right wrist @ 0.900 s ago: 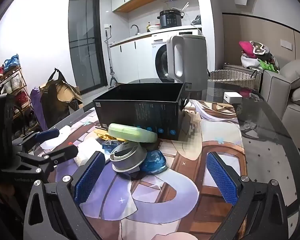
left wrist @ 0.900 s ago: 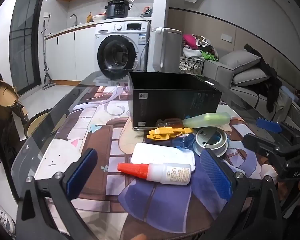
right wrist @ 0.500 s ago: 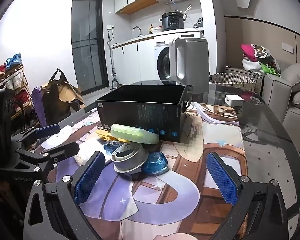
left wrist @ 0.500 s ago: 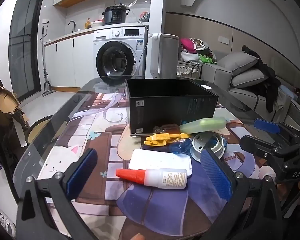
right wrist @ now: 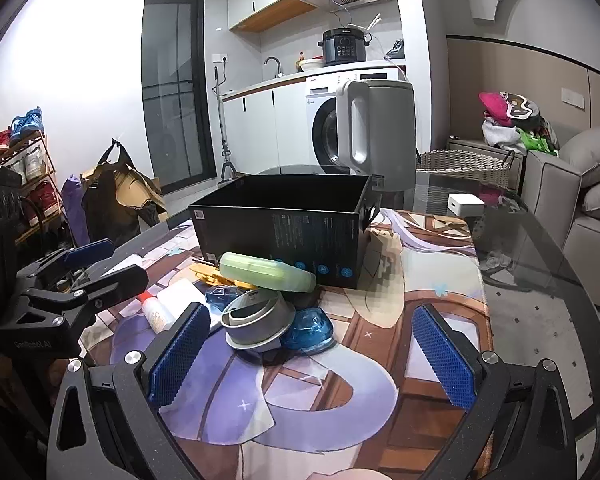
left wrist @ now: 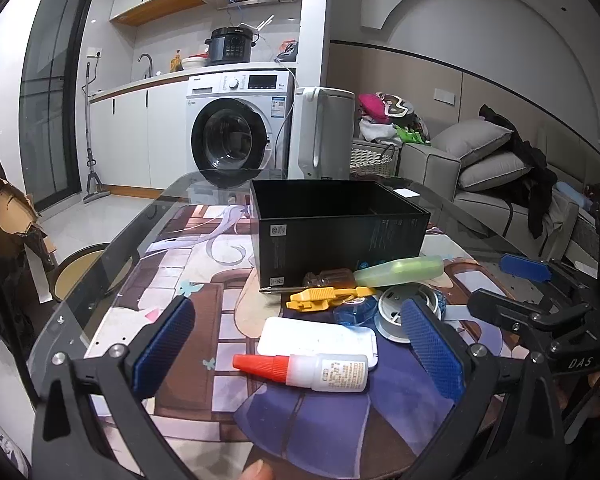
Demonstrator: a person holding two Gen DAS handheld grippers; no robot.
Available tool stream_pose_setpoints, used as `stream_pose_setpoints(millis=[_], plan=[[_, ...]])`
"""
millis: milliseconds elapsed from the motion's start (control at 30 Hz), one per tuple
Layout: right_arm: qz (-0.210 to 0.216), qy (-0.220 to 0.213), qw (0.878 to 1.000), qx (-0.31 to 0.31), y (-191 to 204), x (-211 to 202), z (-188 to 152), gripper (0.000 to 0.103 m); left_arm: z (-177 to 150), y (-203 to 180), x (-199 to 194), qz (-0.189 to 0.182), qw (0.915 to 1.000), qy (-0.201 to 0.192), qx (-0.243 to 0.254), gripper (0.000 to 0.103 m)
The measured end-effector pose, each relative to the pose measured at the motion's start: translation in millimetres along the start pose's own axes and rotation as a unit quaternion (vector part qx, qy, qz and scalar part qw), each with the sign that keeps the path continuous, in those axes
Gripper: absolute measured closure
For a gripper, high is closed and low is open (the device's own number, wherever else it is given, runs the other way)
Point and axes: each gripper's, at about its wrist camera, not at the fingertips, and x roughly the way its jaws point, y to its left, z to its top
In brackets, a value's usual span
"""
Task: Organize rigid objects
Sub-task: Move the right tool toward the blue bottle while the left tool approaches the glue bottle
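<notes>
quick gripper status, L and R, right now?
Left gripper: open, holding nothing; the white glue bottle with a red cap lies on the table between its blue pads, untouched.
Right gripper: open, holding nothing.

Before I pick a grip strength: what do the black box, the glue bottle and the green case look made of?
Black box: likely matte cardboard, with thin walls and printed labels. Glue bottle: semi-translucent white plastic with a glossy red cap. Green case: smooth, slightly translucent plastic, probably hard.
</notes>
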Motion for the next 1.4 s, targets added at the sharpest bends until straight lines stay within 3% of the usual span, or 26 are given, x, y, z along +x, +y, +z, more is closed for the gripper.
stream_pose_setpoints(millis=[467,700,1000,1400], plan=[[0.017,0.018,0.999,-0.022,11,4,-3,0.0,1,-1,-4,0.01,0.9998,0.0,0.018,0.0],[0.036,0.037,0.999,0.001,5,6,-2,0.0,-1,-4,-3,0.004,0.9996,0.002,0.03,0.0],[0.002,0.034,0.999,-0.031,9,4,-1,0.0,-5,-9,1,0.021,0.9983,0.006,0.054,0.0],[-0.002,0.049,0.998,-0.037,8,11,-4,0.0,-14,-1,10,0.014,0.9977,0.047,0.047,0.0]])
